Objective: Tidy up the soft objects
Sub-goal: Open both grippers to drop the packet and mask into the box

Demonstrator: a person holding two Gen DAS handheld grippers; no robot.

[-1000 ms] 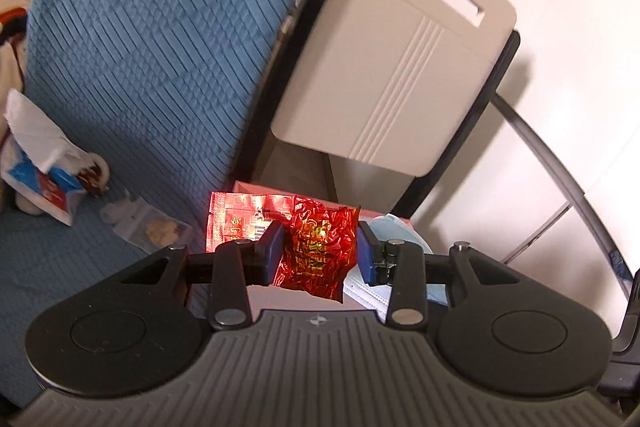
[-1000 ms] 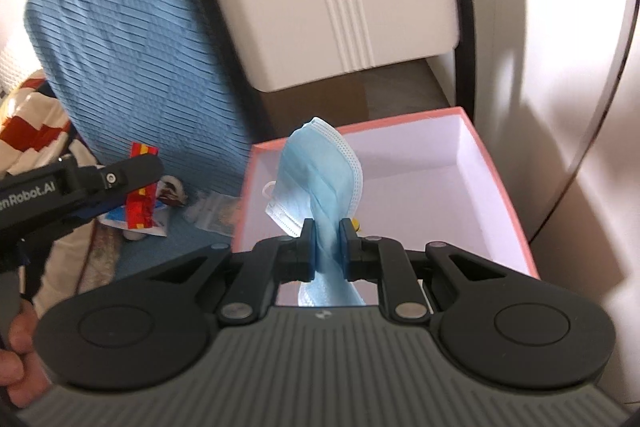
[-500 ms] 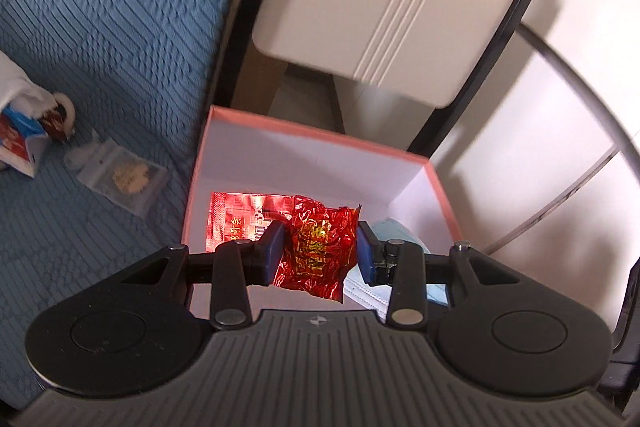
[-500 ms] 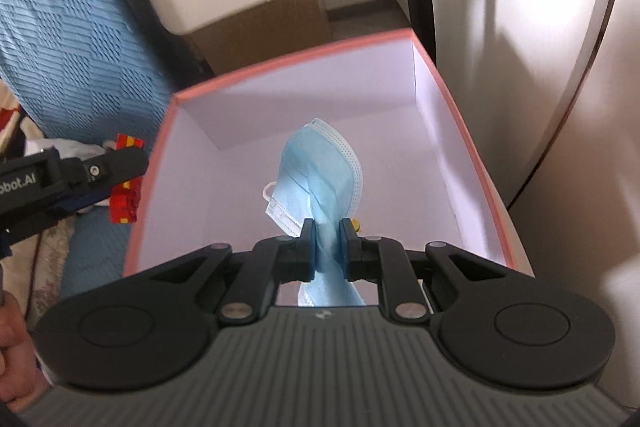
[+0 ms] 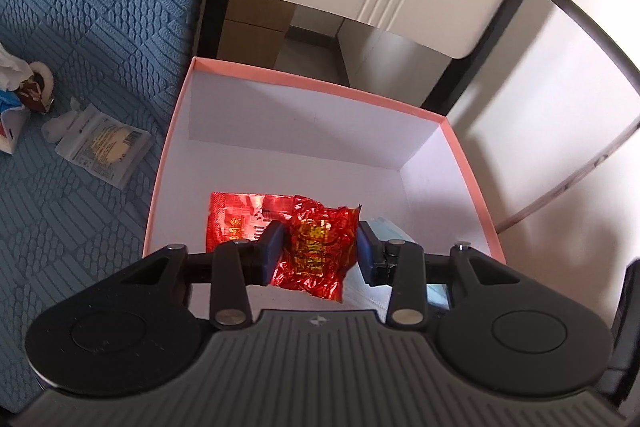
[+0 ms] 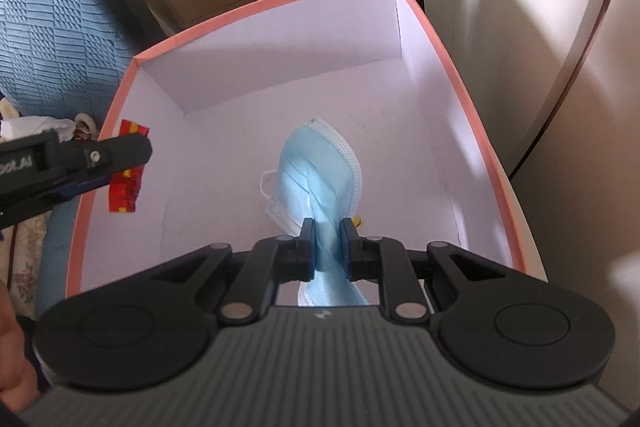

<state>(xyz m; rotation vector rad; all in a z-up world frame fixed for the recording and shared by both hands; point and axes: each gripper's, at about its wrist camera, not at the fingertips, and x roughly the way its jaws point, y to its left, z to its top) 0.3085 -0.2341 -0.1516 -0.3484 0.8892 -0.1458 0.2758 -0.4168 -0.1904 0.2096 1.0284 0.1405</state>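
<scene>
Starting at the left, we see a blue quilted cover (image 5: 92, 27) with a clear packet (image 5: 102, 143) lying on it, just beside the left wall of a pink-rimmed box (image 5: 320, 89) with a white inside. Our left gripper (image 5: 318, 247) hangs over the box's near left part, its blue pads clenched on a crinkled red foil wrapper (image 5: 316, 247) (gold print on it), which sticks out ahead of the fingers. In the right wrist view that same wrapper (image 6: 126, 183) shows at the box's left rim (image 6: 88, 187). Further right, our right gripper (image 6: 329, 247) is over the middle of the box, jaws nearly together and pinching a light blue face mask (image 6: 320, 167), which stands up beyond the fingertips above the white floor. A pale wall (image 6: 560, 27) lies past the right rim.
</scene>
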